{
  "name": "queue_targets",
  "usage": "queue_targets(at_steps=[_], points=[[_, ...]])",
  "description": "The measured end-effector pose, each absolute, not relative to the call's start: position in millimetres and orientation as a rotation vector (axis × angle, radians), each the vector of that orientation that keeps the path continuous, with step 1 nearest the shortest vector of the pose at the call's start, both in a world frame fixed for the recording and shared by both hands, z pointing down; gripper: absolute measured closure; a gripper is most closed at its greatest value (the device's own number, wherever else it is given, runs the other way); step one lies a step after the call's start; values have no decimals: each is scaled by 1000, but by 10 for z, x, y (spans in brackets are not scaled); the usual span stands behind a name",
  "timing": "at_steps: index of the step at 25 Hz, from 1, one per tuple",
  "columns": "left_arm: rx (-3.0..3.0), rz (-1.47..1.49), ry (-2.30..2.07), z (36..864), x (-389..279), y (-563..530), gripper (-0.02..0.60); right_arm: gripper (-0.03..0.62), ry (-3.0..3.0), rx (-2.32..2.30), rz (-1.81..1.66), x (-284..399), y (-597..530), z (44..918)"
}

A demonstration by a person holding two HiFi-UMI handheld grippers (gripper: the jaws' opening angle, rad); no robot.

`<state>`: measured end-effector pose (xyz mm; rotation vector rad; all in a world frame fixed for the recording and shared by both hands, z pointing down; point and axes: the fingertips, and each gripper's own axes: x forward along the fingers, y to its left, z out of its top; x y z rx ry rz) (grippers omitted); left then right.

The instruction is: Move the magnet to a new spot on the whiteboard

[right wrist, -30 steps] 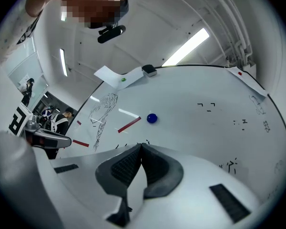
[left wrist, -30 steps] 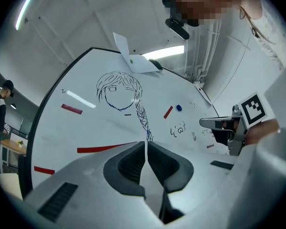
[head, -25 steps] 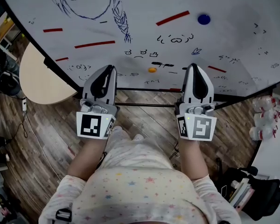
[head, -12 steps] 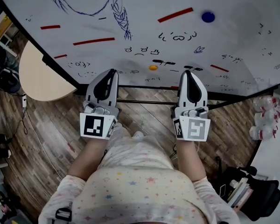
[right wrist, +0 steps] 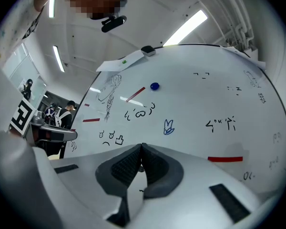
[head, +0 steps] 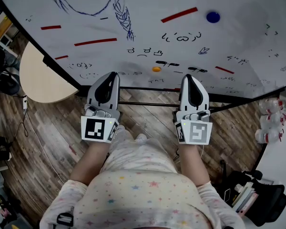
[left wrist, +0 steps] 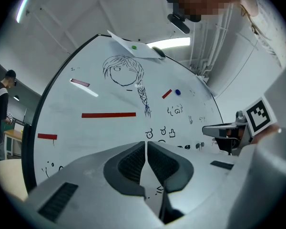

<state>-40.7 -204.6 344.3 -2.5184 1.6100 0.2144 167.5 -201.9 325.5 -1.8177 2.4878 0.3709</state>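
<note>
The whiteboard [head: 148, 27] fills the top of the head view, covered in doodles and red strips. A round blue magnet [head: 212, 17] sticks to it at the upper right, and a small orange magnet [head: 156, 69] sits near its lower edge. My left gripper [head: 112, 74] and right gripper [head: 188, 76] hover just below that edge, one on each side of the orange magnet and apart from it. Both are shut and hold nothing. The blue magnet [right wrist: 154, 86] shows above my right gripper [right wrist: 141, 149] and also, as the same blue magnet [left wrist: 177, 92], up and right of my left gripper [left wrist: 146, 144].
A round beige table [head: 40, 80] stands at the left on the wooden floor. White bottles [head: 269, 123] and a dark bag [head: 257, 194] sit at the right. The board's black base bar [head: 148, 105] runs between my grippers. A person [left wrist: 0, 113] stands far left.
My right gripper has drawn a little left and back from the board's lower edge. The left gripper has hardly moved. Both stayed shut.
</note>
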Motion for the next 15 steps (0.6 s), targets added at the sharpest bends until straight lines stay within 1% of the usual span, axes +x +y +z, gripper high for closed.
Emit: queue_targets(at_steps=[15], points=[[-2526, 225, 1601, 3424, -369, -2022, 560, 594, 2498, -1812, 369, 1682, -1976, 3296]])
